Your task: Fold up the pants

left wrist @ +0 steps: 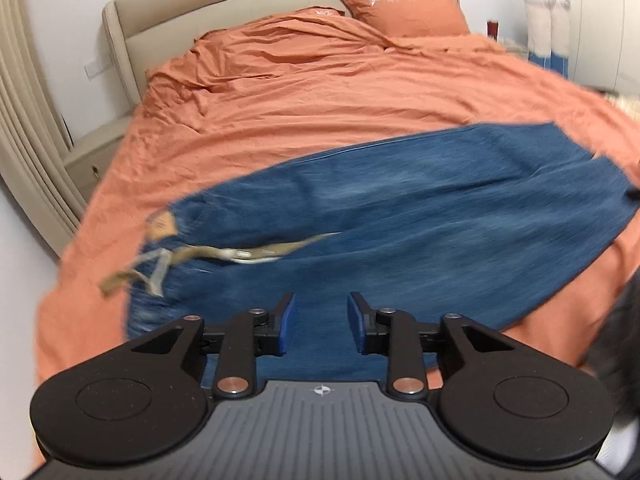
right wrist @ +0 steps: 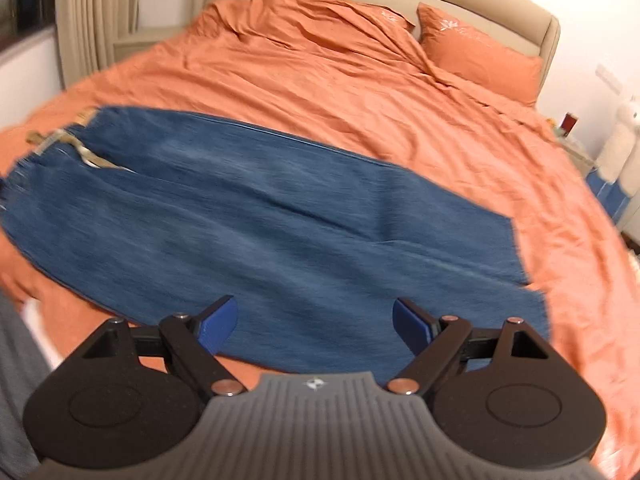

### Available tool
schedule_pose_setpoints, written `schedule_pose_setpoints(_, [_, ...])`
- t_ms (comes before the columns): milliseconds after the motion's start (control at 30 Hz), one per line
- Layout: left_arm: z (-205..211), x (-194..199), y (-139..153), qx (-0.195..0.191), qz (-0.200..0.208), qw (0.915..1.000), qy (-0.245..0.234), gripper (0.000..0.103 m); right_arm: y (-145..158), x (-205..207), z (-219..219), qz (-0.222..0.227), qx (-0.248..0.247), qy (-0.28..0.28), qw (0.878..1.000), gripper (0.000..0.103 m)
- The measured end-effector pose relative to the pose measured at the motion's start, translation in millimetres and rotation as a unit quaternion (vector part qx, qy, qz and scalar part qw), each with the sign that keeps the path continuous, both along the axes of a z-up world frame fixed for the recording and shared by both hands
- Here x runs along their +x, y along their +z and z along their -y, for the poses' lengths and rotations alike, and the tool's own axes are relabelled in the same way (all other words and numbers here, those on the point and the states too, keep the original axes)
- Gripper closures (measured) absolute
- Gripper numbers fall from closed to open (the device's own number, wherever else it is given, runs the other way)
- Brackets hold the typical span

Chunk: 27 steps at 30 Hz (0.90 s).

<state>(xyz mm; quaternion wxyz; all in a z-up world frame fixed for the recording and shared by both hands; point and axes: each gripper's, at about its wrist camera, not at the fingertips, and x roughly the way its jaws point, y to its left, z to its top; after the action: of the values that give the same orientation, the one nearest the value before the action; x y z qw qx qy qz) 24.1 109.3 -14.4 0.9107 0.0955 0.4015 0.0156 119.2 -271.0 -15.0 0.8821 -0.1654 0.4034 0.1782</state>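
Jeans (left wrist: 400, 216) lie flat across the near part of the bed (left wrist: 320, 92), lengthwise along its near edge, waistband with tan drawstring (left wrist: 168, 264) toward the left side. Left gripper (left wrist: 322, 326) hovers over the denim near the waistband end, jaws partly apart, nothing between them. Right gripper (right wrist: 316, 328) above the leg-hem end, jaws wide, empty. Orange pillow (left wrist: 404, 12) at the headboard.

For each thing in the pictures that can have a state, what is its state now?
jeans: spread flat across the bed, legs together, not yet folded.
left tongs: partly open, nothing between the pads.
right tongs: wide open, empty.
duvet: wrinkled.
pillow: leaning against the headboard.
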Motion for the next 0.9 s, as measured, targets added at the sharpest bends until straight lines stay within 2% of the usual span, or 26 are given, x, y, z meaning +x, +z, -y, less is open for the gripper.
schedule_pose_setpoints(33, [-11, 2, -2, 0.013, -0.002, 0.9999, -0.008, 0.055, 1, 7, 5, -0.001, -0.003, -0.003, 1.000, 0.022])
schedule_pose_setpoints(100, [-33, 7, -10, 0.029, -0.021, 0.9991, -0.022, 0.050, 1, 22, 18, -0.010, -0.005, -0.014, 1.000, 0.023])
schedule_pose_setpoints(133, [-44, 8, -14, 0.032, -0.032, 0.9984, -0.035, 0.050, 0, 31, 24, -0.016, -0.009, -0.024, 1.000, 0.033])
schedule_pose_setpoints(167, [-53, 8, -19, 0.036, -0.044, 0.9972, -0.049, 0.050, -2, 39, 30, -0.023, -0.016, -0.032, 0.999, 0.047])
schedule_pose_setpoints(233, [-67, 5, -32, 0.046, -0.062, 0.9929, -0.090, 0.050, -7, 55, 40, -0.037, -0.027, -0.042, 0.998, 0.061])
schedule_pose_setpoints(267, [-72, 2, -40, 0.057, -0.076, 0.9890, -0.113, 0.050, -11, 63, 47, -0.044, -0.032, -0.047, 0.997, 0.064])
schedule_pose_setpoints(400, [-81, -3, -78, 0.132, -0.163, 0.9610, -0.180, 0.051, -22, 80, 70, -0.047, -0.064, -0.080, 0.994, 0.066])
schedule_pose_setpoints(500, [-89, -2, -104, 0.161, -0.216, 0.9410, -0.204, 0.051, -30, 90, 91, -0.051, -0.077, -0.105, 0.990, 0.065])
schedule_pose_setpoints(633, [-83, 0, -128, 0.210, -0.227, 0.9216, -0.235, 0.051, -38, 99, 119, -0.063, -0.087, -0.139, 0.984, 0.064])
schedule_pose_setpoints(767, [-80, 13, -137, 0.222, -0.232, 0.9223, -0.215, 0.055, -46, 103, 146, -0.068, -0.104, -0.167, 0.978, 0.060])
schedule_pose_setpoints(833, [-78, 17, -137, 0.232, -0.231, 0.9248, -0.194, 0.071, -52, 103, 159, -0.073, -0.114, -0.167, 0.977, 0.060])
schedule_pose_setpoints(900, [-78, 18, -129, 0.226, -0.223, 0.9307, -0.181, 0.078, -58, 101, 168, -0.075, -0.129, -0.155, 0.977, 0.060])
